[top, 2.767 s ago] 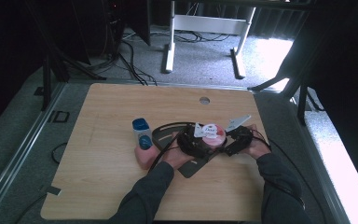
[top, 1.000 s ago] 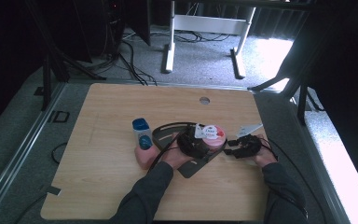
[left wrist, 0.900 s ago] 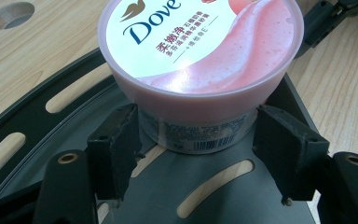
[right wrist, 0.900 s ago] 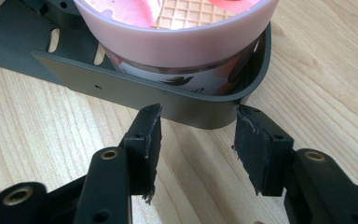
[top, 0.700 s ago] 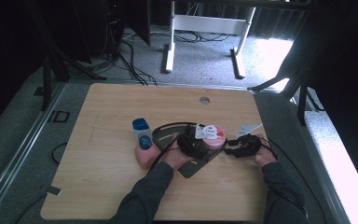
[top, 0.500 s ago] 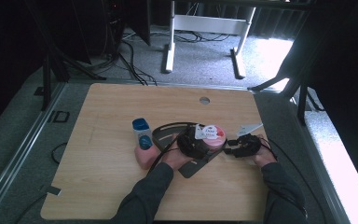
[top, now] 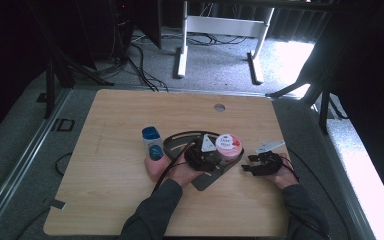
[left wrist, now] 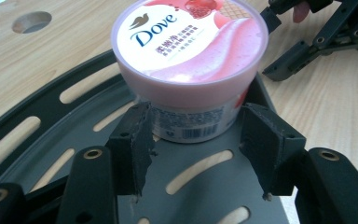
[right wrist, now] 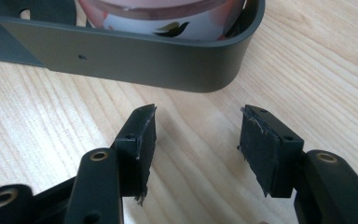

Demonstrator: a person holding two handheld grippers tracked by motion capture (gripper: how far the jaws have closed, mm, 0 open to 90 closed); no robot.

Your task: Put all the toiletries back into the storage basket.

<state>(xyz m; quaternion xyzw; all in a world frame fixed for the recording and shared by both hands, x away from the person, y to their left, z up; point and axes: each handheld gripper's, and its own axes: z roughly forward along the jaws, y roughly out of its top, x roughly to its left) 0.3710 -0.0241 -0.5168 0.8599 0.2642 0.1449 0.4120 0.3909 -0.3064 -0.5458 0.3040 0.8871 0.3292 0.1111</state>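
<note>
A pink Dove tub (left wrist: 189,42) stands on a dark grey slotted tray (left wrist: 42,140) in the middle of the table. My left gripper (left wrist: 193,126) straddles the tub's lower wall; its jaws have just been closing, the pads close beside the tub, a thin gap still showing at the right pad. In the high view the tub (top: 228,145) sits just beyond the left gripper (top: 207,156). My right gripper (right wrist: 196,126) hovers over bare wood beside the tray's rounded corner (right wrist: 223,70); its jaws have just been opening, with nothing between them.
A blue bottle (top: 152,142) stands left of the tray, with a pink object (top: 156,169) in front of it. The wooden table has a round hole (top: 219,107) near its far edge. White frame legs (top: 182,50) and cables lie on the floor beyond.
Since the earliest frame my right gripper has drawn back from the tub, to the right and nearer the front edge. Over the last second neither hand has visibly shifted.
</note>
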